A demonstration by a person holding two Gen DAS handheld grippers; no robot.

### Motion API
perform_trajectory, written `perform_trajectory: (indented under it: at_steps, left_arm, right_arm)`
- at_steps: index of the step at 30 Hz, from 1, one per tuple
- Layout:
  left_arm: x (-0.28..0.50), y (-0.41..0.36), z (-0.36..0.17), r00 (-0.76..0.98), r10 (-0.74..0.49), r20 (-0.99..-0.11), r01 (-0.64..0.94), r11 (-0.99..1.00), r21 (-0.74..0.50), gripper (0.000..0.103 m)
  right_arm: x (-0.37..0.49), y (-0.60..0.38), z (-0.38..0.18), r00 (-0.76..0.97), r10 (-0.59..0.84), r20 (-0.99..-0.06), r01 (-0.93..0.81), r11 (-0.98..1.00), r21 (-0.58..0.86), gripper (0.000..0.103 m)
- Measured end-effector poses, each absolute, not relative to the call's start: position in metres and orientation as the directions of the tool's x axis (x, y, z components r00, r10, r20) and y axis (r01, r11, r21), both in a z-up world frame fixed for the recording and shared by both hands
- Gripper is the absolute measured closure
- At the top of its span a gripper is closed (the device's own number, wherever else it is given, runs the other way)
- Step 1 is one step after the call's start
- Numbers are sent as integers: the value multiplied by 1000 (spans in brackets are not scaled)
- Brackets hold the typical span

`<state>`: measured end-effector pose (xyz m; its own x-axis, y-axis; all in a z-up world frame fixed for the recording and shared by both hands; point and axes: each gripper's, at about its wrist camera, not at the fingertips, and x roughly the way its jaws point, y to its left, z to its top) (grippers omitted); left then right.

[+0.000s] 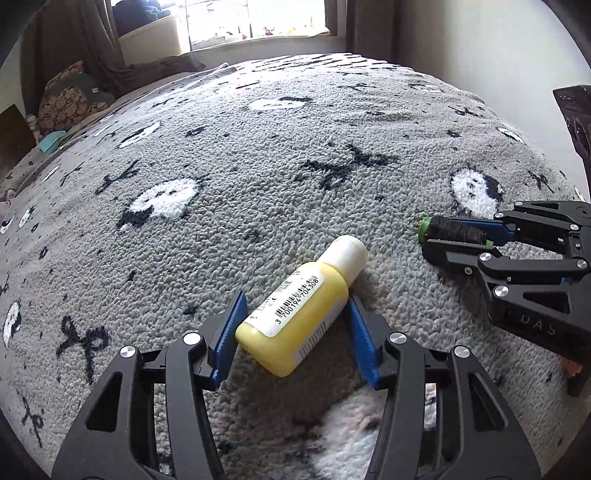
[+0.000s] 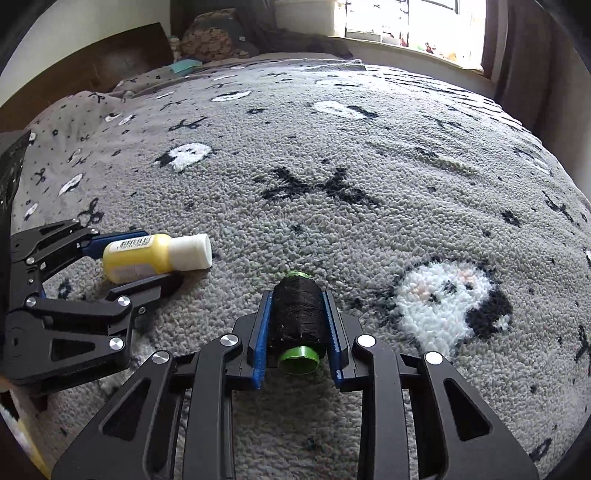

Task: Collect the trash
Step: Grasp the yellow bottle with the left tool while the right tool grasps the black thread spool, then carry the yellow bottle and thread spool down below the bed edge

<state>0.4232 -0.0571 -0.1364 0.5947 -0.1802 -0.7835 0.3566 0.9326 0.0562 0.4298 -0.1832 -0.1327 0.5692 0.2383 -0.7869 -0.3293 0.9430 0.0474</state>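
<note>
A yellow bottle (image 1: 295, 310) with a white cap and a barcode label lies on the grey blanket (image 1: 258, 155). My left gripper (image 1: 295, 306) is shut on its body, blue pads on both sides. It also shows in the right wrist view (image 2: 140, 256), held by the left gripper (image 2: 147, 258) at the left. A spool of black thread (image 2: 297, 314) with green ends sits between the pads of my right gripper (image 2: 295, 299), which is shut on it. The left wrist view shows the spool (image 1: 454, 230) in the right gripper (image 1: 436, 232), low over the blanket.
The blanket (image 2: 369, 166) has black bows and white ghost shapes and covers a bed. Patterned cushions (image 1: 70, 99) lie at the far end by a bright window (image 1: 255, 18). A dark object (image 1: 576, 122) stands at the bed's right edge.
</note>
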Motion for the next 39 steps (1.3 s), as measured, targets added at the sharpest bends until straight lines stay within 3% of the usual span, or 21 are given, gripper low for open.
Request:
perform_trajectory:
  at_steps: [11,22,30,39]
  left_arm:
    - [397,-50,-117,601,-174,-780,310,950,27,53]
    - [256,-57,-61,659,-256,-707,341,940,-23,53]
    - [149,-37,-80,651,-305,-695,335,937,-98,53]
    - [70,-4,-112,641,-260,-722,260,959,-115,53]
  right_arm:
    - [408,-195,-112,591,219,-776,-280,958,56,76]
    - [287,-216,-47,709,198,-677,-255,967,16,76]
    - [180,-224,-43,747,249,-616,-269,961,62,76]
    - [91,-217,-82,725,273,-632,-263,958,112,76]
